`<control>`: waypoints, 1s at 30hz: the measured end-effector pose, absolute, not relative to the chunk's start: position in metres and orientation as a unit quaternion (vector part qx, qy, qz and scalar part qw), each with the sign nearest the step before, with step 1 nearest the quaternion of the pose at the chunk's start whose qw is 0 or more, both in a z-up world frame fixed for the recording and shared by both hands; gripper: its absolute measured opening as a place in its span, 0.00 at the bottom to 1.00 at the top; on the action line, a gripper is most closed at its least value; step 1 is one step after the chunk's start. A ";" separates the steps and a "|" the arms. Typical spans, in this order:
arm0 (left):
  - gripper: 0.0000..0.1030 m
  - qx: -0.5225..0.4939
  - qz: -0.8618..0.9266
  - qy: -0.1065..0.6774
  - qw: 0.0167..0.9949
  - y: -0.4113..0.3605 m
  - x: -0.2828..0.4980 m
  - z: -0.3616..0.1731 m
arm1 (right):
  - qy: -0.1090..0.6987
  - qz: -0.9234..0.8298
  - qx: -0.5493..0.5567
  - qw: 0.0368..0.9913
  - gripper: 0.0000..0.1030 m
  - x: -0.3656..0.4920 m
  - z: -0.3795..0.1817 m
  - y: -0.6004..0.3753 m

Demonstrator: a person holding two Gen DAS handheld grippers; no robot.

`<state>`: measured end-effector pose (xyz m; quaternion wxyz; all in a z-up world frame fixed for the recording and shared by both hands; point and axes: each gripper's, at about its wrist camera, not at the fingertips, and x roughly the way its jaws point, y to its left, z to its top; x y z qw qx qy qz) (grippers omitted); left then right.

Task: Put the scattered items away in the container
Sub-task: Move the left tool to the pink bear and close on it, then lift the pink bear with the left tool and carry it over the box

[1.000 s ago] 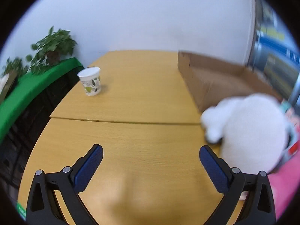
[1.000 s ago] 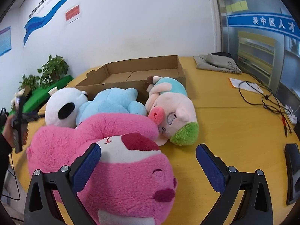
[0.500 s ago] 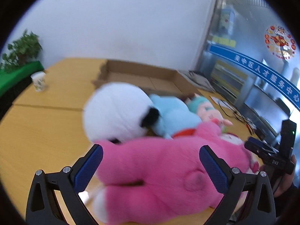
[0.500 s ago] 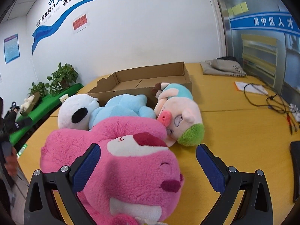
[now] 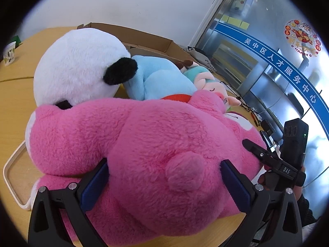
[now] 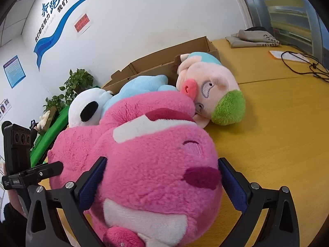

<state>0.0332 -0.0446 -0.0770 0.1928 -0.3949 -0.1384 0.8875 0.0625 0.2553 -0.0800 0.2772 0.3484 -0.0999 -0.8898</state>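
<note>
four plush toys lay heaped on the wooden table (image 5: 14, 94) in the left wrist view: one pink bear (image 5: 144, 144), one white panda-like toy (image 5: 78, 61), one light blue toy (image 5: 156, 80) and one pig (image 5: 213, 88), all touching. one cardboard box (image 5: 144, 39) stood open behind them and one paper cup (image 5: 9, 53) sat near the table's far left edge. the left gripper (image 5: 164, 183) had its blue pads spread wide on either side of the bear's rump, fur bulging against both. the opposite gripper's handle read "das". a second ago this camera faced mostly bare table; it had since swung round and closed on the bear.

the same four toys appeared in the right wrist view, the pig (image 6: 207, 86) lying against the box (image 6: 185, 51) corner. the right gripper (image 6: 160, 183) stood wide apart around the bear's head (image 6: 156, 164), pads brushing the fur. one grey bag (image 6: 253, 38) and one black cable (image 6: 304, 63) lay toward the far right edge. the wall carried blue chinese lettering. earlier the head lay ahead of the fingers; now it sat between them.
</note>
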 end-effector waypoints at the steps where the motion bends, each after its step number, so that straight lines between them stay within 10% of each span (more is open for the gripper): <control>1: 0.99 -0.396 0.887 -0.139 0.192 -0.045 0.036 -0.076 | -0.098 -0.893 0.340 0.279 1.00 0.064 -0.082 0.255; 16: 0.52 -0.383 0.893 -0.155 0.180 -0.052 0.066 -0.054 | -0.096 -0.895 0.333 0.282 0.98 0.071 -0.079 0.254; 30: 0.46 -0.324 0.919 -0.125 0.186 -0.040 0.091 0.006 | -0.091 -0.910 0.278 0.293 0.80 0.104 -0.029 0.263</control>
